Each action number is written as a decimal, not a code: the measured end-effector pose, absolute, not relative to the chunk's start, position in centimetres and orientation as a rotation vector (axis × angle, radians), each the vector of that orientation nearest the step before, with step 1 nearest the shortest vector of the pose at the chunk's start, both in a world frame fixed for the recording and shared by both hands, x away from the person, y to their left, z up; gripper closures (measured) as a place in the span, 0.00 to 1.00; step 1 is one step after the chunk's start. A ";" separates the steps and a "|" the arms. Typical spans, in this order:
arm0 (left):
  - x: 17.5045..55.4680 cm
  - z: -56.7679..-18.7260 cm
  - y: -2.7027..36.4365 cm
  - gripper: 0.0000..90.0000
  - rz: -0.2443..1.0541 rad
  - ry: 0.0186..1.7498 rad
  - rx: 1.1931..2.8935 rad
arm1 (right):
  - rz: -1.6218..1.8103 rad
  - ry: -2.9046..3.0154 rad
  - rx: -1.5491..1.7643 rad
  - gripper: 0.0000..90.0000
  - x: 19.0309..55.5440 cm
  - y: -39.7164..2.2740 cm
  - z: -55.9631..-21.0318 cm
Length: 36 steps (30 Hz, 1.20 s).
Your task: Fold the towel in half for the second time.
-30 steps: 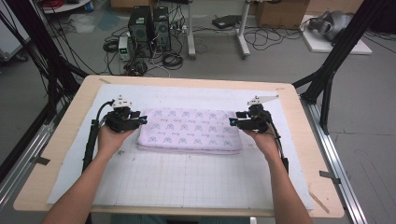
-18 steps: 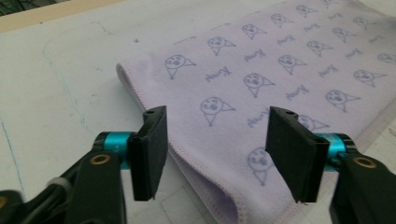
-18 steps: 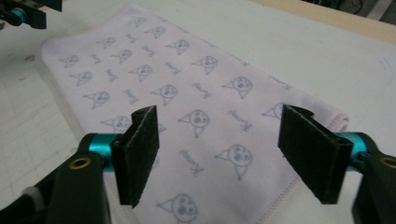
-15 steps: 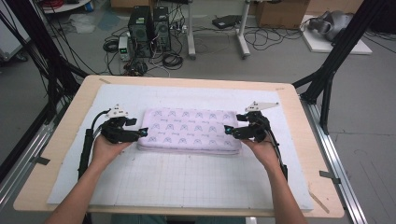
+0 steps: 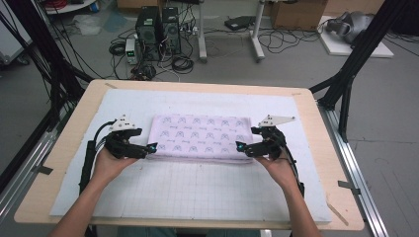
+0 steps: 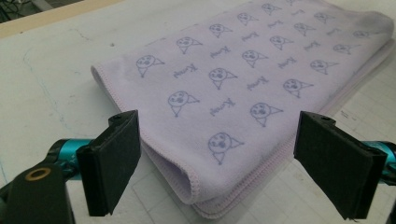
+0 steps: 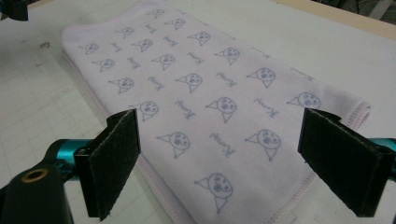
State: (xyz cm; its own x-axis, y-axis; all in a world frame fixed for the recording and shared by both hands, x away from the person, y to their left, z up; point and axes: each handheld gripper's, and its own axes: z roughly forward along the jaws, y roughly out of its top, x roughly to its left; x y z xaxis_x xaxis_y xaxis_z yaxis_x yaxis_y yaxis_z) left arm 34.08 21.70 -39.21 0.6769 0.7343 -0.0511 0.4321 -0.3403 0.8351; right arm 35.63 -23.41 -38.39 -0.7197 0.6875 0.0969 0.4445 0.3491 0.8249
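1. High view: the left tongs (image 5: 152, 147) sit at the near left corner of a folded lilac towel (image 5: 200, 137), and the right tongs (image 5: 240, 147) sit at its near right corner, each borne in one of the person's hands
2. Left gripper view: the left tongs (image 6: 219, 163) are spread wide, their jaws having just been opening; the black pads (image 6: 114, 161) stand clear of the cloth on either side, with the towel's folded corner (image 6: 205, 121) lying between and beyond them, untouched
3. Right gripper view: the right tongs (image 7: 219, 161) are likewise spread wide, also just opened; the pads (image 7: 345, 163) press on nothing, and the towel's stitched edge (image 7: 201, 93) lies flat between them
4. The towel rests in the middle of a white gridded mat (image 5: 197, 187) that covers the wooden bench (image 5: 64, 153). It is folded into a long rectangle, printed with small faces and script, its layered edges showing at the near side
5. Cables trail back from both tongs along the forearms
6. Nothing lies on the mat between the tongs and the towel
7. Beyond the bench, on the floor, stand two computer towers (image 5: 158, 32) among loose cables; black frame struts (image 5: 356, 64) rise at the bench's far corners
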 end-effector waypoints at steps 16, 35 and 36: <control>32.3 -39.3 23.0 0.16 0.436 0.911 1.964 | 1.322 2.340 0.991 0.14 34.0 -24.3 -38.0; 29.8 -39.7 24.4 0.14 0.444 0.913 1.940 | 1.339 2.325 0.986 0.13 30.9 -25.8 -38.3; 29.6 -39.7 24.4 0.14 0.435 0.912 1.938 | 1.342 2.322 0.980 0.13 30.8 -25.9 -38.3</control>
State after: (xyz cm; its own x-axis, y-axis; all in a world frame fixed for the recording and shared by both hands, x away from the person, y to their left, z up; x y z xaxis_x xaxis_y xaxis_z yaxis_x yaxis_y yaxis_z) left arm 29.63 24.45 -39.74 0.6631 0.7460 -0.0624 0.4209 -0.3026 0.8551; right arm 30.78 -25.89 -38.26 -0.7285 0.6795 0.0865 0.4142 0.3365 0.8457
